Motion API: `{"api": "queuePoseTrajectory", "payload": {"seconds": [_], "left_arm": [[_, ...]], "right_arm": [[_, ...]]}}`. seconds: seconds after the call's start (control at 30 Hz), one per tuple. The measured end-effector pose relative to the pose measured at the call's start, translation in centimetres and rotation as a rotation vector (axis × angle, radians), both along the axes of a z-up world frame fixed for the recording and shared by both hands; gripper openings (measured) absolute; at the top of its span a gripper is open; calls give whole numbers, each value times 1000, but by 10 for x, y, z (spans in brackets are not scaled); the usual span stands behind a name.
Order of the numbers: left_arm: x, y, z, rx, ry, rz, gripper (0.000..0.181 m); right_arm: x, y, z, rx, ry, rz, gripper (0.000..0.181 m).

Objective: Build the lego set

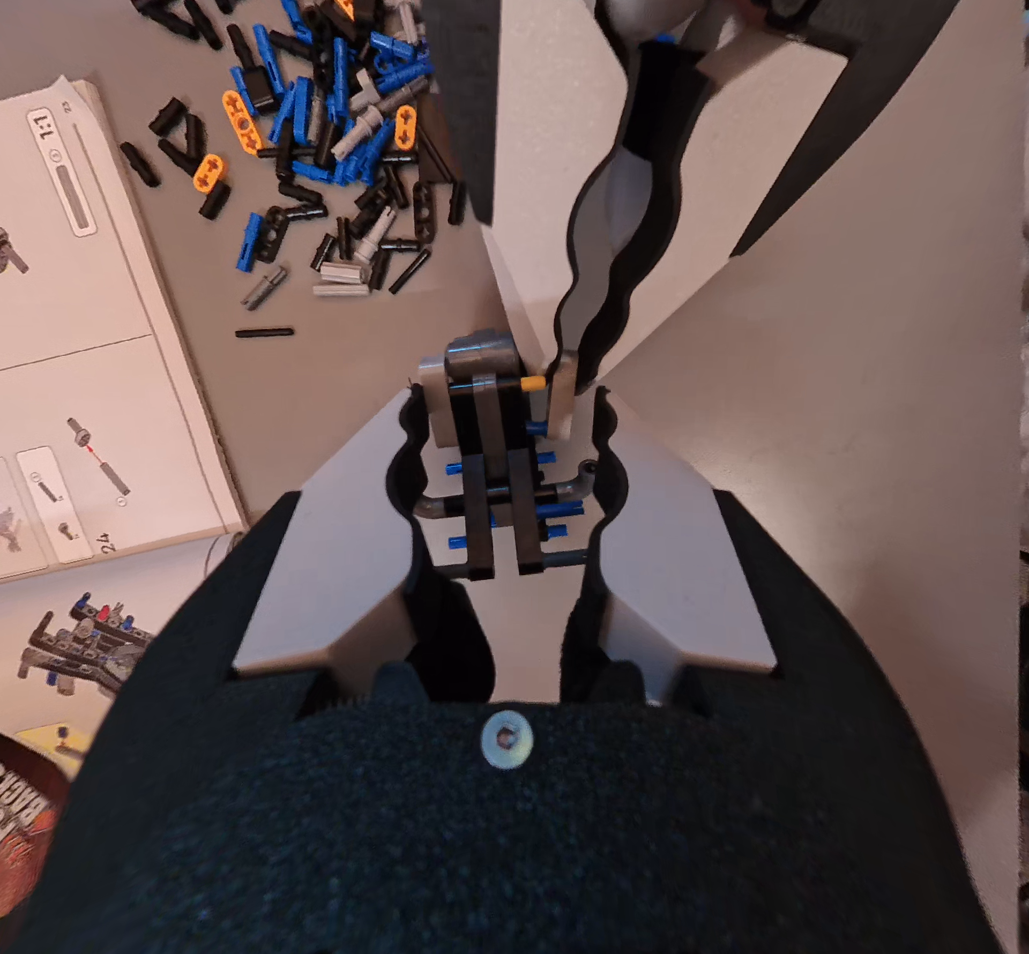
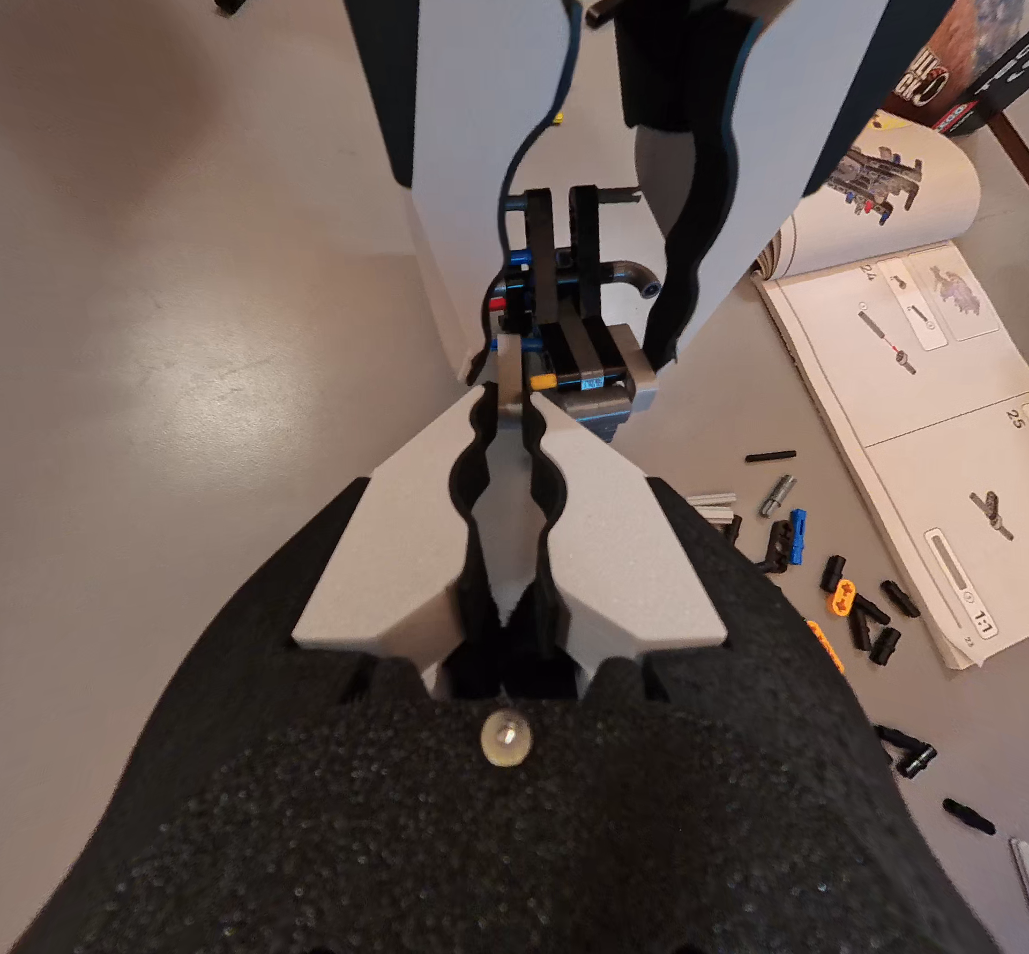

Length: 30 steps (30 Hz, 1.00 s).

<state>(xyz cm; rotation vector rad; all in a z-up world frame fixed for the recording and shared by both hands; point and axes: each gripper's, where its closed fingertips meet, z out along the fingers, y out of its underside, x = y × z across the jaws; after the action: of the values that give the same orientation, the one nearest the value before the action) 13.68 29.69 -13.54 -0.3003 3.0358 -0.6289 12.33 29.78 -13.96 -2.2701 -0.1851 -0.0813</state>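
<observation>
Your left gripper (image 1: 504,482) has its fingers closed around the black-and-grey lego assembly (image 1: 495,459), held above the desk (image 1: 807,398). Your right gripper (image 2: 509,398) meets it from the opposite side, fingers narrowed onto a light grey beam (image 2: 511,370) at the assembly's end, just beside a yellow pin (image 2: 543,382). Each gripper crowds the other's view, hiding most of the assembly's sides.

A loose pile of parts (image 1: 328,109) lies near the desk's far edge in the left wrist view: black and blue pins too many to count, and five orange links. One open instruction booklet (image 1: 83,342) sits beside the pile, and a set box (image 2: 980,64) lies beyond it.

The desk is smooth, pale beige, with soft glare.
</observation>
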Motion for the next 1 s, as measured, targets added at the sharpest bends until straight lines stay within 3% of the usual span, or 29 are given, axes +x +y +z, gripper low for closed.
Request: {"api": "queuePoseTrajectory", "payload": {"seconds": [0.2,0.6,1.0], "left_arm": [[3,2,1,-25,11,26,49],[3,3,-4,35,-9,-18,49],[10,0,-3,-7,-34,8,49]], "right_arm": [[0,-1,0,-2,-15,13,7],[3,-3,0,-37,-139,8,8],[9,-6,3,-39,-208,18,8]]}}
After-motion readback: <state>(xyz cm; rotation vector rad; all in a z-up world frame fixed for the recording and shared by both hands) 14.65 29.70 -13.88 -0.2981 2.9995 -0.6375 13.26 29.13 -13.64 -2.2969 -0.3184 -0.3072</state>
